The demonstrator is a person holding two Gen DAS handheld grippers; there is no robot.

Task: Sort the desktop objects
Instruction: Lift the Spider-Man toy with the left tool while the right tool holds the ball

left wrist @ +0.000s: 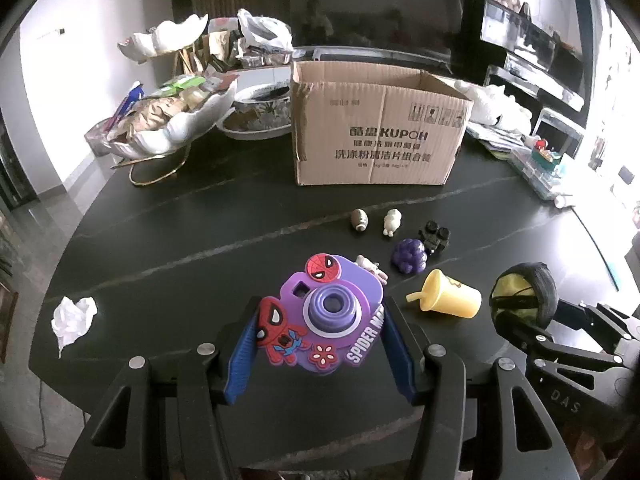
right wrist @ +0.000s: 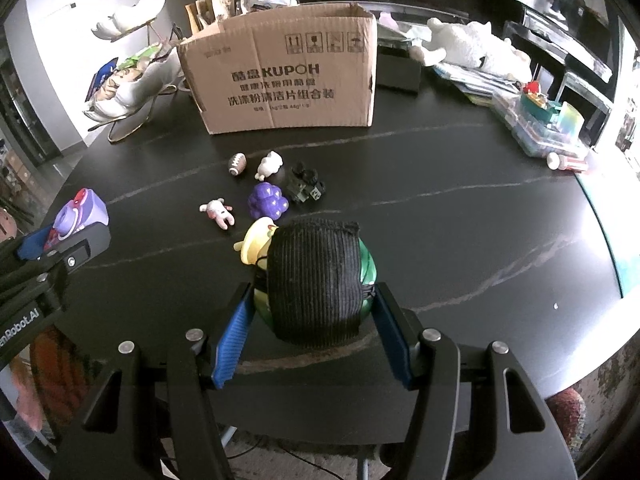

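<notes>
1. On the dark table (left wrist: 200,208), one open cardboard box (left wrist: 376,128) stands at the back, with one crumpled white tissue (left wrist: 74,318) well apart on the left.
2. Between box and grippers lie six small toys: one toy football (left wrist: 360,220), one white animal figure (left wrist: 392,221), one black toy vehicle (left wrist: 434,237), one purple grape bunch (left wrist: 409,255), one white-and-pink rabbit figure (right wrist: 219,213) and one yellow cup with a straw (left wrist: 450,294), tipped on its side.
3. Two grippers show, each with blue pads.
4. One purple toy camera (left wrist: 332,312) sits clamped between the pads of the left gripper (left wrist: 320,334), held above the table. It has a round lens ring, red spider-hero badges, a flower badge and white lettering along its edge.
5. One round yellow-and-green object wrapped in a black ribbed band (right wrist: 316,280) is gripped by the right gripper (right wrist: 314,320), just before the yellow cup.
</notes>
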